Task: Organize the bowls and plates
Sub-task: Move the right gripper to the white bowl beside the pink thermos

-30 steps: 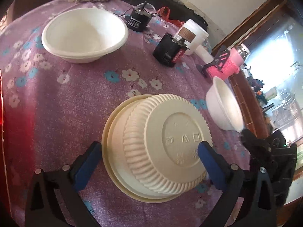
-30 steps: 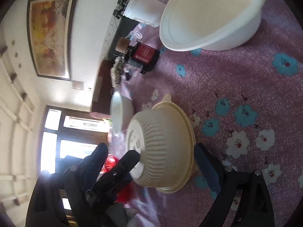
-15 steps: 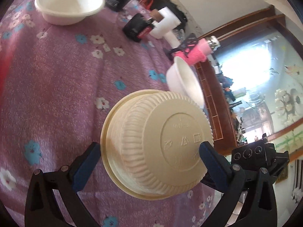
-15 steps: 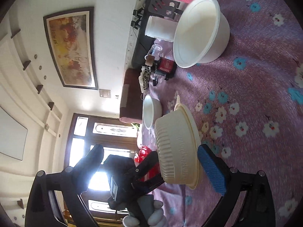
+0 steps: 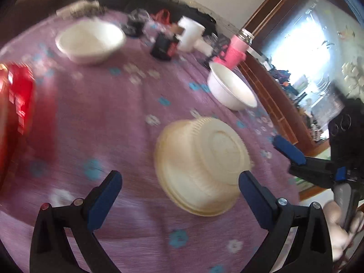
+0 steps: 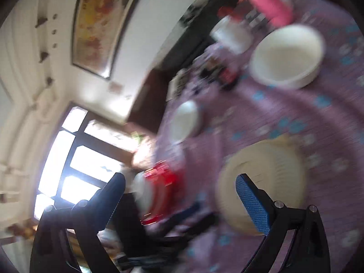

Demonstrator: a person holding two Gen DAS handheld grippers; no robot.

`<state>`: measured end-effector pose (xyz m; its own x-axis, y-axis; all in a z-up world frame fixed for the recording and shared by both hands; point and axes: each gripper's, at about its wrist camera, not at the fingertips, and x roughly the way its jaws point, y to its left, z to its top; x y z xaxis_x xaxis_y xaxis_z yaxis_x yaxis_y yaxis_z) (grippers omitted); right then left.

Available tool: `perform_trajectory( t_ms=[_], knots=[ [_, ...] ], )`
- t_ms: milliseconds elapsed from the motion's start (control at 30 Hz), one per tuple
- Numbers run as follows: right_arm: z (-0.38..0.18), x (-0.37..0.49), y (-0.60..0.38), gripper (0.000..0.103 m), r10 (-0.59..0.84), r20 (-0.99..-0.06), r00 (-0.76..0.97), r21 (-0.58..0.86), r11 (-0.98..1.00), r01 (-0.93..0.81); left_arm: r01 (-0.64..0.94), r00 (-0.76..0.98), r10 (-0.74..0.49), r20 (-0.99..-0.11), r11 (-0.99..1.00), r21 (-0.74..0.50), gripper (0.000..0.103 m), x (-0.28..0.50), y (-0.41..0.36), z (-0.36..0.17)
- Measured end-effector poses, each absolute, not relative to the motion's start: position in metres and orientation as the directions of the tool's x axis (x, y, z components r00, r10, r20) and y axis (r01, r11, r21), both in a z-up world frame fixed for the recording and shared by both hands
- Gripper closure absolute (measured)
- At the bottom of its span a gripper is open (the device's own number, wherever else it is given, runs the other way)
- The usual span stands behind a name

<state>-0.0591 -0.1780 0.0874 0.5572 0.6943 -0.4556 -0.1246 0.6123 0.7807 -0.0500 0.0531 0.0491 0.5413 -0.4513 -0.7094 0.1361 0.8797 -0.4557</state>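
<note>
Cream ribbed plastic bowl (image 5: pixel 202 166) sits upside down on the purple floral tablecloth (image 5: pixel 102 118), just ahead of my left gripper (image 5: pixel 179 182), whose jaws stand wide with nothing between them. My right gripper (image 6: pixel 179 182) is spread and empty too. Two white bowls (image 5: pixel 91 42) (image 5: pixel 232 91) wait upright farther off, probably for stacking. Blur hides any writing on the bowl's base.
</note>
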Motion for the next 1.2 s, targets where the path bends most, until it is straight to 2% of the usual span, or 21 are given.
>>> perform_trajectory(
  t_ms=[100,233,333,400,567,633,800,867,1000,1100,1167,1200],
  knots=[
    [0.082,-0.061,-0.203,0.003,0.609,-0.516,0.603,0.748,0.663,-0.03,0.125,0.536,-0.44,-0.721,0.885,-0.448,0.001,-0.045,0.062,0.052],
    [0.082,-0.051,-0.239,0.003,0.477,-0.61,0.633,0.669,0.738,0.088,0.174,0.545,-0.43,-0.72,0.898,-0.404,0.001,-0.025,0.051,0.083],
    [0.087,-0.034,-0.262,0.003,0.42,-0.648,0.635,0.63,0.764,0.138,0.194,0.51,-0.472,-0.719,0.878,-0.438,0.001,0.014,0.037,0.106],
    [0.092,-0.022,-0.273,0.004,0.39,-0.672,0.629,0.605,0.78,0.163,0.185,0.514,-0.429,-0.743,0.901,-0.393,0.001,0.039,0.025,0.115],
    [0.093,0.022,-0.288,0.005,0.328,-0.725,0.605,0.531,0.826,0.189,0.182,0.61,-0.222,-0.761,0.973,-0.139,0.001,0.096,-0.017,0.13],
    [0.084,0.041,-0.292,0.007,0.317,-0.745,0.587,0.515,0.832,0.204,0.164,0.613,-0.18,-0.769,0.981,-0.099,0.001,0.118,-0.029,0.127],
    [0.062,0.082,-0.298,0.021,0.312,-0.78,0.543,0.492,0.842,0.223,0.147,0.56,-0.18,-0.809,0.982,-0.117,0.001,0.171,-0.051,0.106],
    [0.055,0.093,-0.301,0.021,0.31,-0.785,0.536,0.488,0.843,0.226,0.183,0.501,-0.238,-0.832,0.969,-0.167,0.001,0.184,-0.063,0.096],
    [0.043,0.105,-0.3,0.023,0.321,-0.794,0.517,0.487,0.844,0.223,0.208,0.436,-0.238,-0.868,0.965,-0.16,0.002,0.2,-0.086,0.073],
    [0.037,0.108,-0.297,0.03,0.321,-0.802,0.504,0.478,0.851,0.219,0.218,0.388,-0.238,-0.89,0.962,-0.163,0.013,0.208,-0.097,0.054],
    [0.033,0.109,-0.297,0.039,0.327,-0.803,0.498,0.481,0.85,0.218,0.22,0.338,-0.246,-0.908,0.959,-0.178,0.035,0.21,-0.101,0.041],
    [0.03,0.11,-0.297,0.045,0.329,-0.806,0.493,0.48,0.849,0.219,0.222,0.319,-0.251,-0.914,0.957,-0.185,0.042,0.211,-0.102,0.037]
  ],
)
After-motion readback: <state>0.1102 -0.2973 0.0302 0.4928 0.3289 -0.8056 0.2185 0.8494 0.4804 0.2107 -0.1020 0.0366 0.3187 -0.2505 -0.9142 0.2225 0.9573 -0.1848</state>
